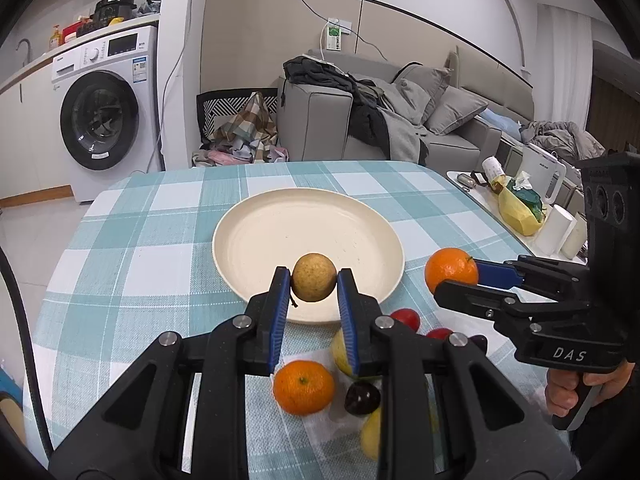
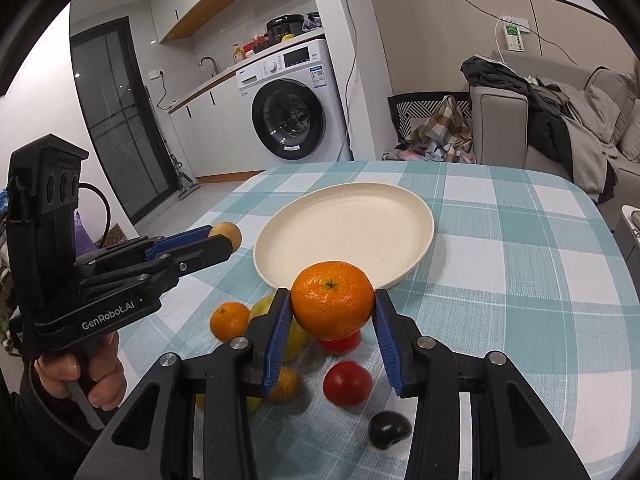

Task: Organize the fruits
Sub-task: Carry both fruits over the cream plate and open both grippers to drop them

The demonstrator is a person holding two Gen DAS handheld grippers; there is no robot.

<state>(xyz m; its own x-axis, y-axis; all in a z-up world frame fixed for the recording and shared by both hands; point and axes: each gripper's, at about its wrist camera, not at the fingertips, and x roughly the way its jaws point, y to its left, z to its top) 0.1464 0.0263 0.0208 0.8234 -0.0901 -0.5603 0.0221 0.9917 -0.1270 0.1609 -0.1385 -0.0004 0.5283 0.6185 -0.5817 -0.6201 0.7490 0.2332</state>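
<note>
your left gripper (image 1: pixel 314 284) pinches a brown fruit (image 1: pixel 314 282) above the plate (image 1: pixel 256 236); right gripper (image 2: pixel 332 312) grips an orange (image 2: pixel 332 306).

Tabletop (image 1: pixel 120 240) covered in teal-and-white check cloth. Behind it, white front-loading washing machine (image 1: pixel 106 114) under a counter carrying a black cooker (image 1: pixel 114 8) and a yellow bottle (image 1: pixel 55 38). Grey sofa (image 1: pixel 460 120) with cushions, dark clothing (image 1: pixel 332 76) heaped over its arm. Plaid bag (image 1: pixel 248 124) on the floor beside the sofa. White kettle (image 1: pixel 542 174) on a side table at right.
</note>
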